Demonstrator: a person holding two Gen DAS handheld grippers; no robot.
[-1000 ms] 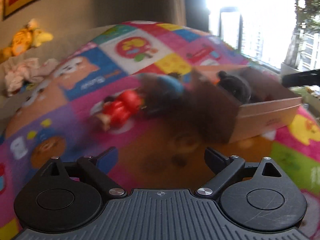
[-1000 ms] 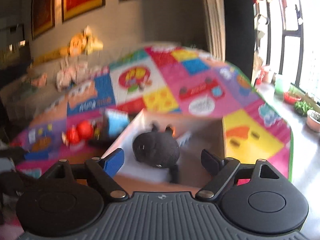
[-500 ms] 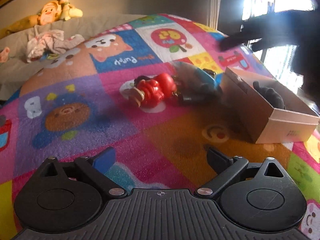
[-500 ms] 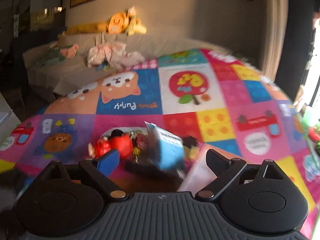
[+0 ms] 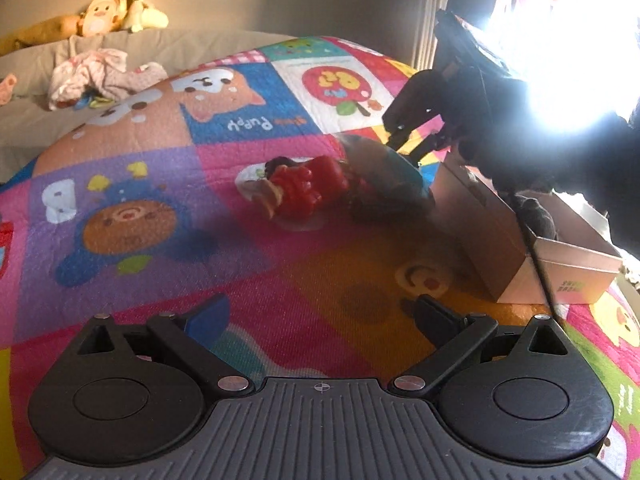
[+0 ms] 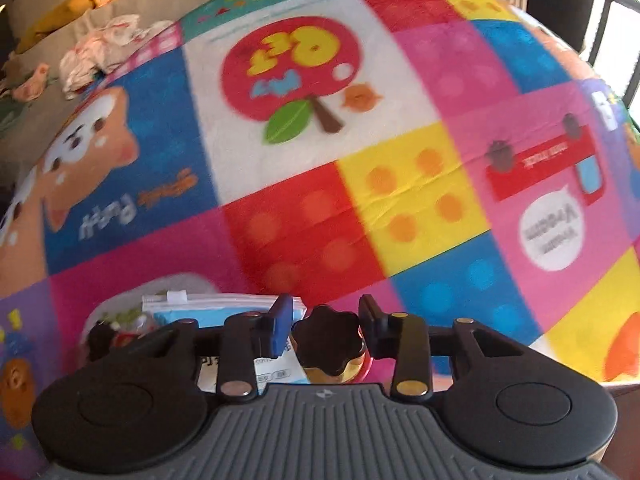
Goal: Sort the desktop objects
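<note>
Closure on the right tongs [image 6: 325,326]: jaws have just been closing, and the gap between them is now filled by a small jar with a black scalloped lid and a gold body [image 6: 329,346]. Blue pad sits at the lid's left edge, black pad just off its right edge (contact on that side is hard to confirm, so grip is probable, not proven).

Compared with a second ago the right tongs have swung from over the brown cardboard box [image 5: 560,268] to the toy cluster left of it. A blue-and-white zip-top packet [image 6: 224,310] lies just left of the jar, partly under the left finger.

Left tongs [image 5: 320,312] are spread wide, empty, hovering over the colourful patchwork play mat [image 5: 160,208] at the near edge. Since half a second ago they have barely shifted.

From the left wrist view: red plastic toy figure [image 5: 308,190] lies on the mat mid-scene, right tongs [image 5: 404,142] coming down just right of it, box further right with a dark plush toy [image 5: 538,216] inside.

Meaning for the sort: one item boxed, jar looks like the next pick, figure and packet still loose on the mat.
</note>
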